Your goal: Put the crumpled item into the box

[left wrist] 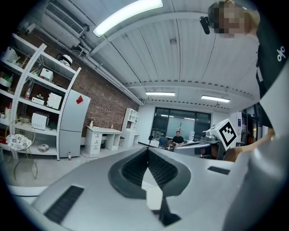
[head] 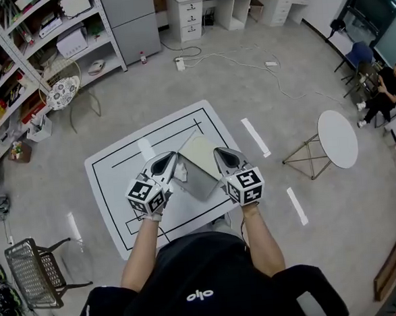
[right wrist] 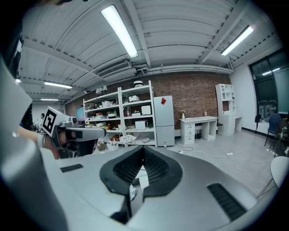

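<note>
In the head view an open box (head: 200, 166) with a pale lid and a grey body lies on the white surface with black lines (head: 118, 173). A small white crumpled item (head: 181, 173) shows at the box's left edge, partly hidden by my left gripper (head: 175, 155). That gripper hovers over the box's left side and my right gripper (head: 218, 150) over its right side, both pointing away from me. The left gripper view shows its jaws (left wrist: 148, 150) meeting at the tips with nothing between them. The right gripper's jaws (right wrist: 143, 148) are likewise shut and empty.
A round white side table (head: 338, 137) stands to the right, a wire basket (head: 33, 270) at the lower left. Shelving (head: 41, 36) lines the left wall and desks (head: 207, 5) the far wall. Cables (head: 245, 63) cross the floor. A person (head: 386, 90) sits at the far right.
</note>
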The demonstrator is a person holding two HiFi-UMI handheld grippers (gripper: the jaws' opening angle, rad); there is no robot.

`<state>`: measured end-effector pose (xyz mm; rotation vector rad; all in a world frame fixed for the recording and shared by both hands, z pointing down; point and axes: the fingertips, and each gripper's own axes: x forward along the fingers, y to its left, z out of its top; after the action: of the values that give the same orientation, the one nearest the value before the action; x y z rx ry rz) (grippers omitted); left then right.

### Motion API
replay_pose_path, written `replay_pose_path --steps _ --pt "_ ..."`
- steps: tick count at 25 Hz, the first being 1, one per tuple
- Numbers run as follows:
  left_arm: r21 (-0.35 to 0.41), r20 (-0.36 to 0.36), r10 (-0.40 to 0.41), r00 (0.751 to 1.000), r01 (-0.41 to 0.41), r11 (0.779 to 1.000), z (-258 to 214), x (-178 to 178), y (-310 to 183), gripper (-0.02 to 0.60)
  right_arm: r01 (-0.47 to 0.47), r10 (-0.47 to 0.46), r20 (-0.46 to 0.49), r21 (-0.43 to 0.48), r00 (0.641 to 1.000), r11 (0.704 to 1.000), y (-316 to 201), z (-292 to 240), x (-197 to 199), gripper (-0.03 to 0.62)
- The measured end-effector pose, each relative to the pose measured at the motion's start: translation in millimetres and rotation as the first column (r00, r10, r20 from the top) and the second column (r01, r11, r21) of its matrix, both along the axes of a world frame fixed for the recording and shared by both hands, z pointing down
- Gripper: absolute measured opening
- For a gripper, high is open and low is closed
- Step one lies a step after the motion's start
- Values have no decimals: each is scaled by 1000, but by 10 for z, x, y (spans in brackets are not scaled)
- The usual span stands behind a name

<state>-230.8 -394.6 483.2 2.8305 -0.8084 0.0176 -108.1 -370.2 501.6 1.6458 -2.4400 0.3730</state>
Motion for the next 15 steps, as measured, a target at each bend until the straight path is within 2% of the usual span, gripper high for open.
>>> replay_pose_path --steps 15 --pt "5 0 33 999 -33 999 23 83 -91 8 -80 80 -4 -1 997 997 45 16 218 9"
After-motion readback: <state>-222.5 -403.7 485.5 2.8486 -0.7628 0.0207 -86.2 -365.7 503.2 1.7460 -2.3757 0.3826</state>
